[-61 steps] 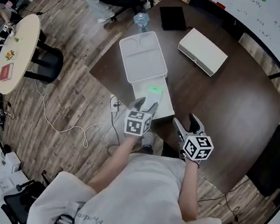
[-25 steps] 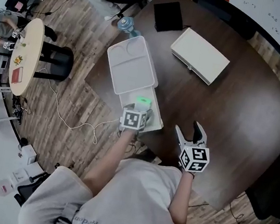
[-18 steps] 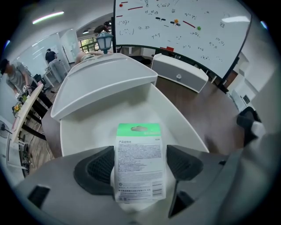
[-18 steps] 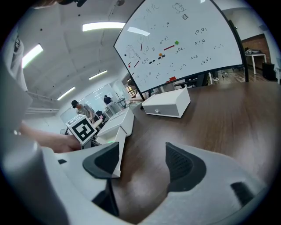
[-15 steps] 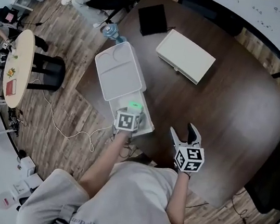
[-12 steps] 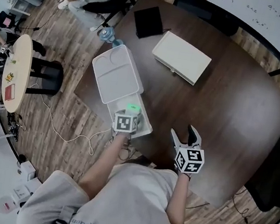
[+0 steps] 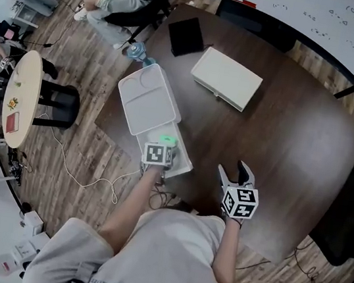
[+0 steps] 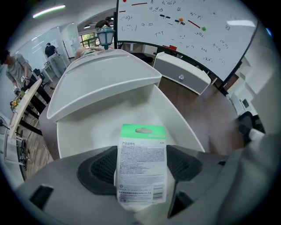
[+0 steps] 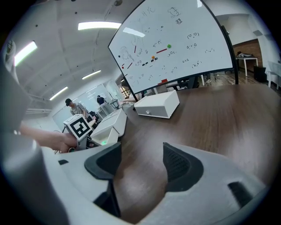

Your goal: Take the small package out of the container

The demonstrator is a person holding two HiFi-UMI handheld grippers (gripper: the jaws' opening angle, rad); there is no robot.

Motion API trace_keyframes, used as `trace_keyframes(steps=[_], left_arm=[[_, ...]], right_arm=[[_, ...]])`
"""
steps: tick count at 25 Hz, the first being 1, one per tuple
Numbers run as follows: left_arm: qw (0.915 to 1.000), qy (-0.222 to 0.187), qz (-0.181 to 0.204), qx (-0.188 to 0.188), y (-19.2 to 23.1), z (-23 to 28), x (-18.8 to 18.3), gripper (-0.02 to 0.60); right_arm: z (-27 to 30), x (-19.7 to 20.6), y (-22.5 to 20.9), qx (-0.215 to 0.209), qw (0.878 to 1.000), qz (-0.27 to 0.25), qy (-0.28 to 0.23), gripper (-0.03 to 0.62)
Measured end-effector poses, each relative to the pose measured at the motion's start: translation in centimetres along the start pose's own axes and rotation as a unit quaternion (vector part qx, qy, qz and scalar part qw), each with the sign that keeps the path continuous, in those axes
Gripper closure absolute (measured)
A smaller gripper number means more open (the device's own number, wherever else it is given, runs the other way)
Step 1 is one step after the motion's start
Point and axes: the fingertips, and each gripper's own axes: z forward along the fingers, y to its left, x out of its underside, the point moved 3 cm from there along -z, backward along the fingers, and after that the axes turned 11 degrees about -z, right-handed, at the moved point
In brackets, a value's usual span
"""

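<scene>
A small package [image 8: 141, 167] with a green top and a printed white label stands upright between the pads of my left gripper [image 8: 140, 171], which is shut on it. The package hangs over the base of the open white container [image 8: 180, 115], whose lid [image 8: 101, 81] lies folded back behind it. From the head view, the left gripper [image 7: 161, 155] sits over the container's near half [image 7: 183, 164], with the package's green top [image 7: 167, 140] just showing. My right gripper [image 7: 237, 175] hovers over the dark table to the right; its jaws are closing with nothing between them [image 9: 140, 165].
A closed white box [image 7: 226, 79] and a black pad [image 7: 186, 35] lie farther back on the dark table [image 7: 296, 143]. A water bottle [image 7: 136, 51] stands by the container's lid. A black chair [image 7: 348, 204] stands at the right; a round table [image 7: 21, 89] at the left.
My left gripper has moved forward from the container's near edge onto the green-topped package and shut on it. The right gripper has stayed over the table.
</scene>
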Motion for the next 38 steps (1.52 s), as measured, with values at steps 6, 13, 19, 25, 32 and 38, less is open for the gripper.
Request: trace_keyframes(steps=[6, 13, 19, 25, 32, 38], left_arm=[[0.9966, -0.033, -0.058, 0.048, 0.0, -0.9, -0.5, 0.241], [0.9899, -0.073, -0.073, 0.097, 0.0, -2.6, -0.8, 0.241], [0.9793, -0.127, -0.072, 0.140, -0.2, -5.1, -2.0, 0.241], [0.9701, -0.166, -0.052, 0.170, 0.2, -8.1, -3.0, 0.241], [0.9457, -0.215, -0.006, 0.244, 0.0, -12.3, -3.2, 0.241], [0.9223, -0.278, 0.068, 0.260, 0.1, -16.2, -3.0, 0.241]], right_arm=[[0.1, -0.6, 0.5, 0.000, 1.000, -0.007, 0.005, 0.301], [-0.9, -4.2, 2.1, -0.002, 0.995, -0.026, -0.097, 0.368], [-0.3, -3.9, 4.3, -0.014, 0.996, -0.056, -0.063, 0.335], [0.1, -3.8, 7.6, -0.024, 0.996, -0.072, -0.050, 0.321], [-0.1, -3.8, 11.3, -0.028, 0.996, -0.063, -0.060, 0.321], [0.0, -2.4, 14.6, -0.023, 0.996, -0.062, -0.055, 0.299]])
